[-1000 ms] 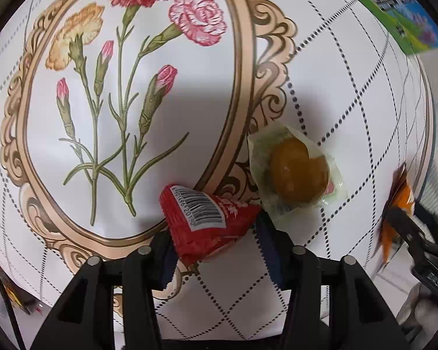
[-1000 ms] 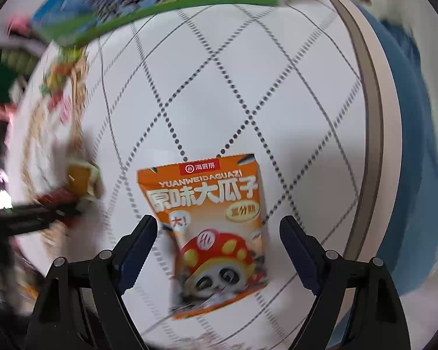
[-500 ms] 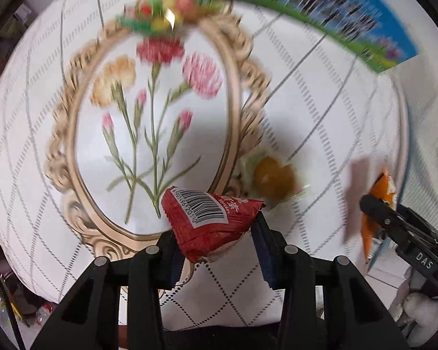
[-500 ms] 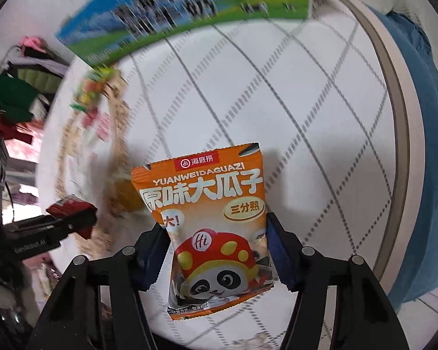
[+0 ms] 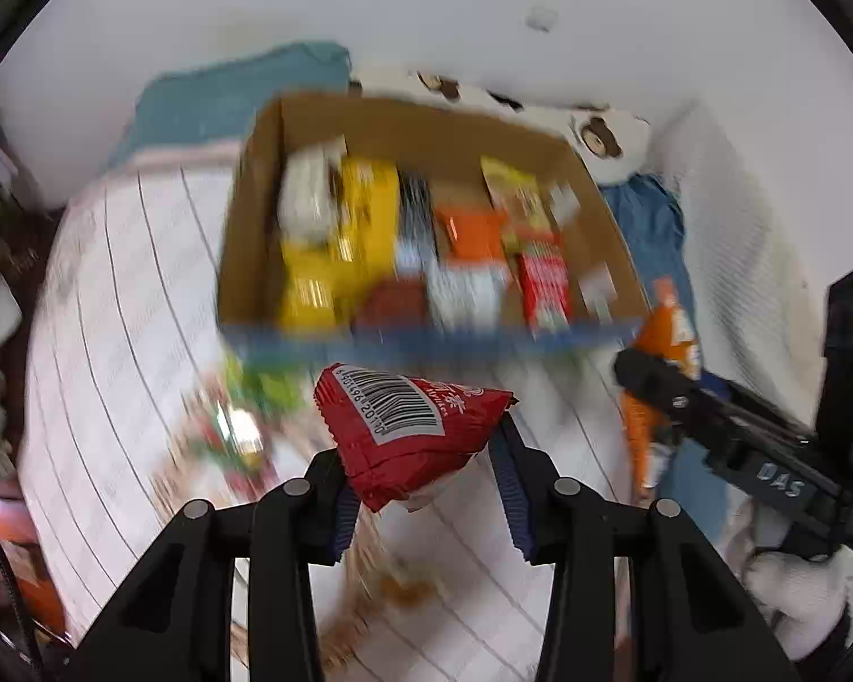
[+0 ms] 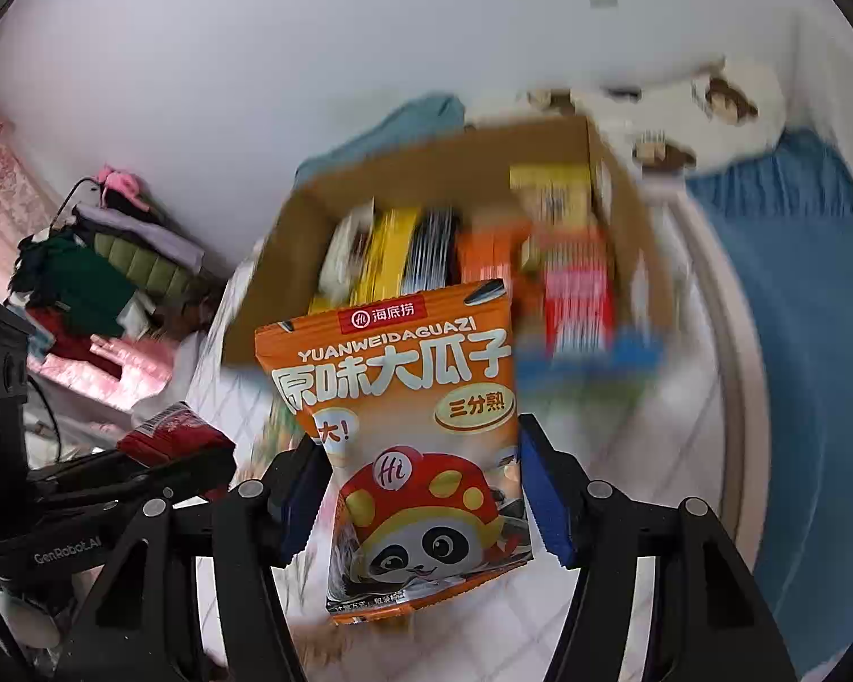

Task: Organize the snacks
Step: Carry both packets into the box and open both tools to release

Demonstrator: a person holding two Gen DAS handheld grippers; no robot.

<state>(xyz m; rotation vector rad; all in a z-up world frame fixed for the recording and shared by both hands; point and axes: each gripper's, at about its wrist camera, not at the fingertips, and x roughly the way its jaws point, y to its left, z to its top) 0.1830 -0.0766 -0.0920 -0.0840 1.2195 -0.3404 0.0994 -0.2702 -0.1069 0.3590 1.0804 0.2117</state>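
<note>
My left gripper (image 5: 423,489) is shut on a red snack packet (image 5: 409,426) with a barcode label, held above the patterned tablecloth (image 5: 114,341). My right gripper (image 6: 421,506) is shut on an orange sunflower-seed bag (image 6: 404,426) with a panda on it, also lifted off the table. Ahead of both stands an open cardboard box (image 5: 256,216) filled with several upright snack packs, blurred. In the left wrist view the right gripper (image 5: 648,381) shows at the right edge with the orange bag (image 5: 671,335). In the right wrist view the left gripper (image 6: 159,466) shows at the lower left with the red packet (image 6: 170,437).
The same box (image 6: 290,261) appears in the right wrist view. Blue fabric (image 6: 785,295) and a bear-print cloth (image 6: 728,102) lie right of the box. A pile of folded clothes (image 6: 96,273) sits at the left. A white wall rises behind. Some wrapped sweets (image 5: 239,432) lie blurred on the cloth.
Both grippers rose from the tablecloth and tilted up toward the box. The right gripper closed on the orange bag and lifted it. The wrapped yellow sweet has dropped out of clear view.
</note>
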